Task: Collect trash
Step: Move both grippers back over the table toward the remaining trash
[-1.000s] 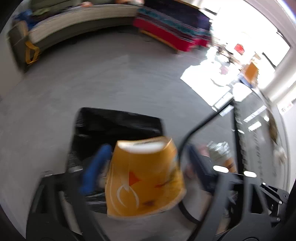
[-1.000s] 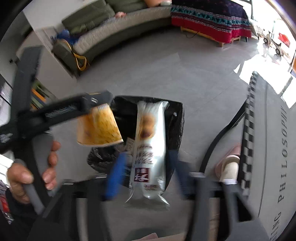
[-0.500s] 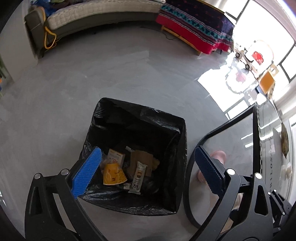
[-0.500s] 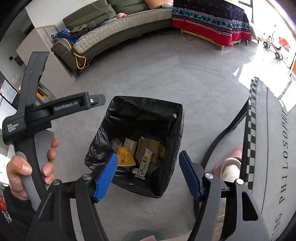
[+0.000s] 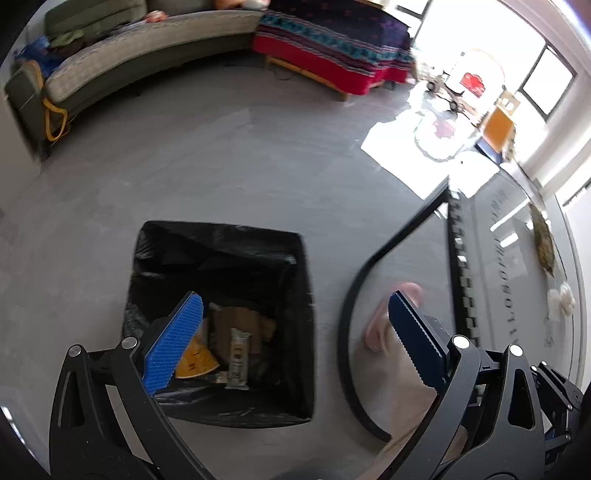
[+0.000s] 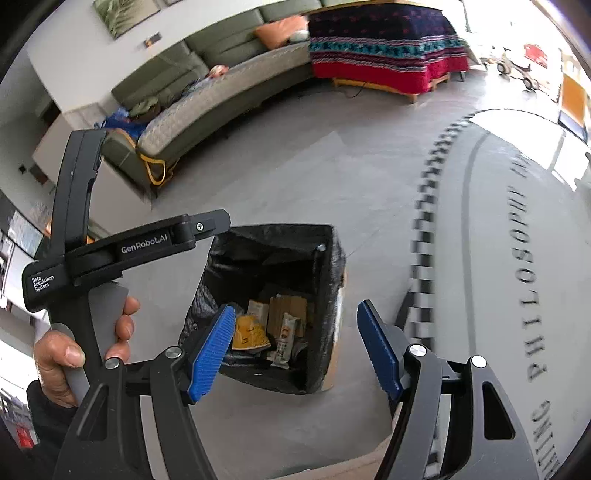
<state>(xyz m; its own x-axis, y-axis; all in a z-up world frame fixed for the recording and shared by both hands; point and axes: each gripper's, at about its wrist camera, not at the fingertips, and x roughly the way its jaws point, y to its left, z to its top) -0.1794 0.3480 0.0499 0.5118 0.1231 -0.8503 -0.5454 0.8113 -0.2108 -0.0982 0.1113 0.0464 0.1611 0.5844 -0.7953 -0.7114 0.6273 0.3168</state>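
Both hand-held grippers (image 5: 291, 336) (image 6: 295, 347) empty, jaws apart, over bin (image 6: 332, 266).

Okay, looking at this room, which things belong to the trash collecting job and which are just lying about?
Part of the job:
- black-lined trash bin
- yellow wrapper inside it
- white snack bar wrapper inside it
- cardboard pieces inside it
- left gripper, open
- right gripper, open

Just lying about:
- green sofa
- red and blue blanket
- pink slipper
- orange cushion

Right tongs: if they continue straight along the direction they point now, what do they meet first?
Probably the black-lined trash bin, at its near-right wall or the wrappers inside. The right tongs are open and empty. Depth is unclear, so they might just reach the floor beside it.
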